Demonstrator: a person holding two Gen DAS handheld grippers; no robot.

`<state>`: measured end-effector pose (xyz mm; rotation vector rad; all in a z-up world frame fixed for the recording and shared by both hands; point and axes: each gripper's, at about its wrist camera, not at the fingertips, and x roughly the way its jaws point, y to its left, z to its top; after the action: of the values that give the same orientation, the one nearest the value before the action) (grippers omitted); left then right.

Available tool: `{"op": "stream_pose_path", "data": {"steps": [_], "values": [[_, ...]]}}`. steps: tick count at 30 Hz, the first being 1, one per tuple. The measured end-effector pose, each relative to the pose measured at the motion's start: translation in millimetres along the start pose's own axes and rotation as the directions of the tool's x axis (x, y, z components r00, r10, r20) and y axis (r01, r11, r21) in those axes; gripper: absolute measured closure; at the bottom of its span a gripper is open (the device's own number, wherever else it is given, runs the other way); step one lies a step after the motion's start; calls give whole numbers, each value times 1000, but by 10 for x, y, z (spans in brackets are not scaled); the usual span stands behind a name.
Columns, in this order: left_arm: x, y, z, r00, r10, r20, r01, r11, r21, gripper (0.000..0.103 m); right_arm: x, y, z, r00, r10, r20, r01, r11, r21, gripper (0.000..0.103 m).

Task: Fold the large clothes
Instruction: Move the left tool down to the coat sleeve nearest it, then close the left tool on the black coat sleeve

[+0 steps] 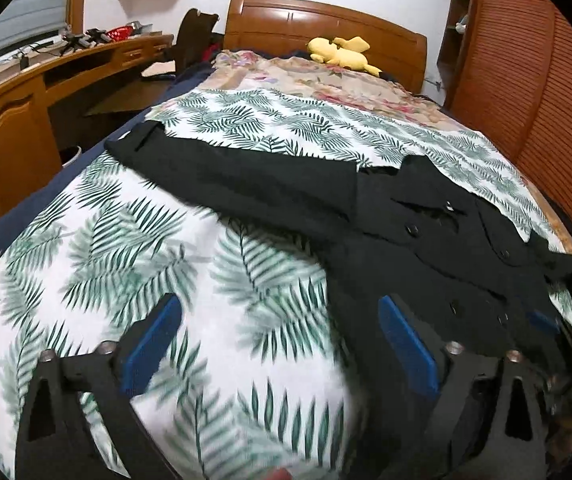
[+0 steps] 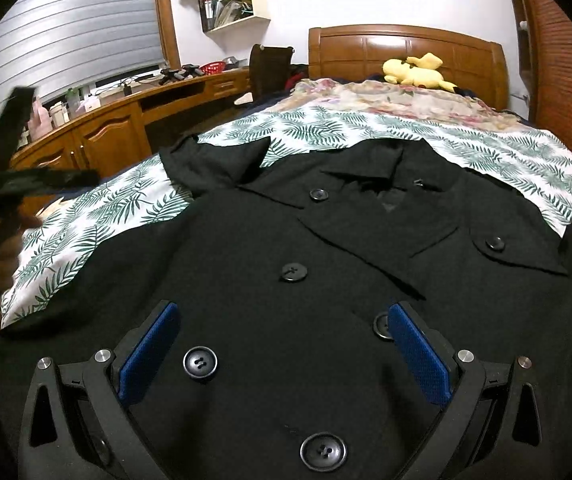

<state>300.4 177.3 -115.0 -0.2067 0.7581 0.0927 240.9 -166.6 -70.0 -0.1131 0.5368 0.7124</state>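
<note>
A black double-breasted coat [image 2: 286, 248] with large black buttons lies front up on a palm-leaf sheet [image 2: 366, 128] on the bed, collar toward the headboard. One sleeve stretches out to the left [image 1: 222, 168]. My right gripper [image 2: 282, 344] is open and empty, just above the coat's button front. My left gripper [image 1: 278, 340] is open and empty, over the sheet at the coat's left edge; its right finger [image 1: 410, 352] is over black cloth. In the right wrist view the left gripper shows blurred at the far left [image 2: 10, 152].
A yellow plush toy [image 1: 342, 54] lies by the wooden headboard [image 1: 326, 24]. A floral blanket [image 1: 318, 80] covers the bed's far end. A wooden desk with clutter [image 2: 126, 120] runs along the left; a louvred wardrobe [image 1: 526, 80] stands at the right.
</note>
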Motion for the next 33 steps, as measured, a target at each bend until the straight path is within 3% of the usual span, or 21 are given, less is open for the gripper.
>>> {"op": "stream_pose_path", "data": {"steps": [4, 8, 18, 19, 20, 22, 23, 28, 33], "values": [[330, 70, 233, 999, -18, -37, 17, 999, -31, 27, 11, -6, 10, 1000, 6, -5, -6, 1000, 8, 0], [738, 232, 407, 996, -36, -79, 26, 992, -127, 43, 79, 58, 30, 1000, 10, -6, -10, 1000, 15, 0], [1407, 499, 541, 987, -31, -158, -20, 952, -306, 49, 50, 85, -6, 1000, 14, 5, -15, 1000, 25, 0], [1447, 501, 548, 986, -31, -164, -23, 949, -314, 58, 50, 82, -7, 1000, 16, 6, -16, 1000, 27, 0], [1476, 499, 558, 985, -23, -172, -33, 948, -315, 75, 48, 83, -11, 1000, 17, 6, -17, 999, 29, 0], [1488, 429, 598, 983, 34, -180, -82, 959, -271, 99, 49, 84, -18, 1000, 19, 6, -19, 999, 32, 0], [1476, 406, 635, 985, 44, -168, -85, 965, -249, 101, 51, 84, -17, 1000, 20, 7, -20, 999, 34, 0], [1129, 80, 742, 990, 104, -92, -115, 987, -117, 102, 46, 87, -26, 1000, 22, 15, -23, 999, 39, 0], [653, -384, 747, 998, 40, -44, -40, 999, 4, 102, 39, 101, -37, 1000, 19, 24, -20, 999, 41, 0]]}}
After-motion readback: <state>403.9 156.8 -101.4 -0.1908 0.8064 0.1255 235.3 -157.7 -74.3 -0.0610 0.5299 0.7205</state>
